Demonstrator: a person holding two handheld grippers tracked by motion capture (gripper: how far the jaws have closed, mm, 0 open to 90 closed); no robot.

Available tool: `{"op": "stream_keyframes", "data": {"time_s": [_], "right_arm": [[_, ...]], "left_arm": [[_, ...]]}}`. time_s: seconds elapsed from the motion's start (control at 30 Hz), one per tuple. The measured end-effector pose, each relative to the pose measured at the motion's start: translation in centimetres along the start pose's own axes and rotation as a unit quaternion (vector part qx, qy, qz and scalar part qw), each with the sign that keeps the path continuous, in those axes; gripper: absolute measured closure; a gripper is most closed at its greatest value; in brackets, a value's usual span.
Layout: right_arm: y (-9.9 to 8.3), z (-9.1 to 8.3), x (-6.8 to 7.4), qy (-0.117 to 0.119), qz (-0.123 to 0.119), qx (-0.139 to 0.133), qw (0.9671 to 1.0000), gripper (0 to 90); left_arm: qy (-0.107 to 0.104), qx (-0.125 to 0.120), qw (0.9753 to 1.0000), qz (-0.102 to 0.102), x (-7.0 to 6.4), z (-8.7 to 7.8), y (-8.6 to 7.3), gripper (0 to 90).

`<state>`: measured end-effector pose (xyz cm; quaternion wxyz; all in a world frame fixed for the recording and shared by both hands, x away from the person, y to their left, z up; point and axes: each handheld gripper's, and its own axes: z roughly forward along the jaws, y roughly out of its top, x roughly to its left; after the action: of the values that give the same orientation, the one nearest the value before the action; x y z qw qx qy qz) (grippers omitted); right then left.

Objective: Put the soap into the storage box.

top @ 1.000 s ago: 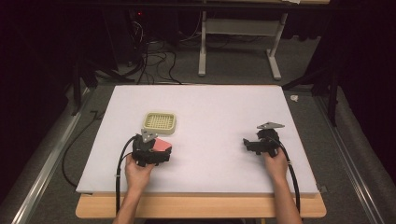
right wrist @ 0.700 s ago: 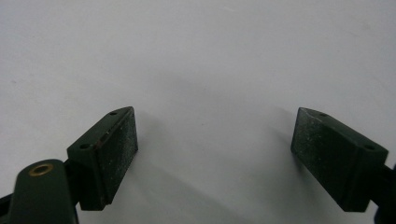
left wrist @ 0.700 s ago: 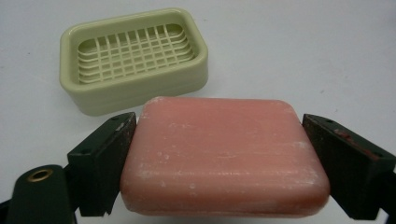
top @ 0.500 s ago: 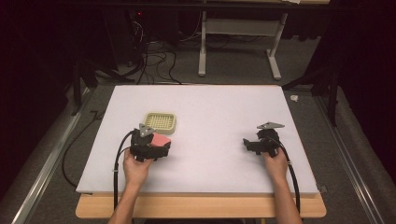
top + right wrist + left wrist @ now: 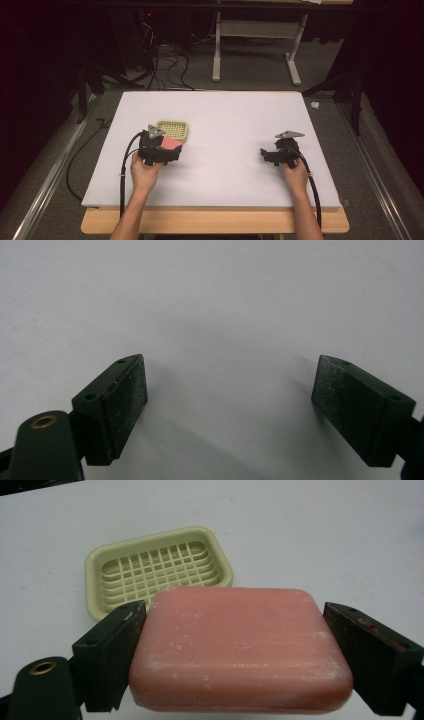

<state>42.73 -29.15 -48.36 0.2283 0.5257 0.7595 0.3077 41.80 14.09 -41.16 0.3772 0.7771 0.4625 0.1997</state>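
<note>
Since a second ago the left gripper [image 5: 167,150] has carried the pink soap [image 5: 240,650] closer to the pale green soap dish [image 5: 173,130], and the bar now sits just beside the dish's near rim, clamped between both jaws. Over at the right, the right gripper [image 5: 267,154] rests unmoved, jaws spread apart over bare white table [image 5: 235,115], with wide open surface between the two.

Black left gripper [image 5: 170,150], right gripper [image 5: 263,153]; grey triangular plates, black cables, bare forearms.

Soap bar [image 5: 240,650] waxy, matt (scuffed white); soap dish [image 5: 155,570] glossy plastic.
</note>
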Motion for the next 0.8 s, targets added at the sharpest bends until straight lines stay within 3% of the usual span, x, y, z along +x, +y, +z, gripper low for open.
{"op": "stream_keyframes", "data": {"time_s": [0.17,0.33,0.8], "right_arm": [[0.0,0.0,0.0,0.000,-0.001,0.000,1.0000,15.3],[0.0,0.0,0.0,0.000,-0.001,0.000,1.0000,15.3],[0.0,0.0,0.0,0.000,0.000,0.000,1.0000,15.3]], "left_arm": [[0.004,0.003,1.0000,0.000,0.5,0.2,0.6,13.9],[-0.006,0.002,0.9999,-0.008,0.9,0.5,1.3,13.9],[0.003,0.006,0.9999,-0.012,2.0,1.6,2.9,13.9]]}}
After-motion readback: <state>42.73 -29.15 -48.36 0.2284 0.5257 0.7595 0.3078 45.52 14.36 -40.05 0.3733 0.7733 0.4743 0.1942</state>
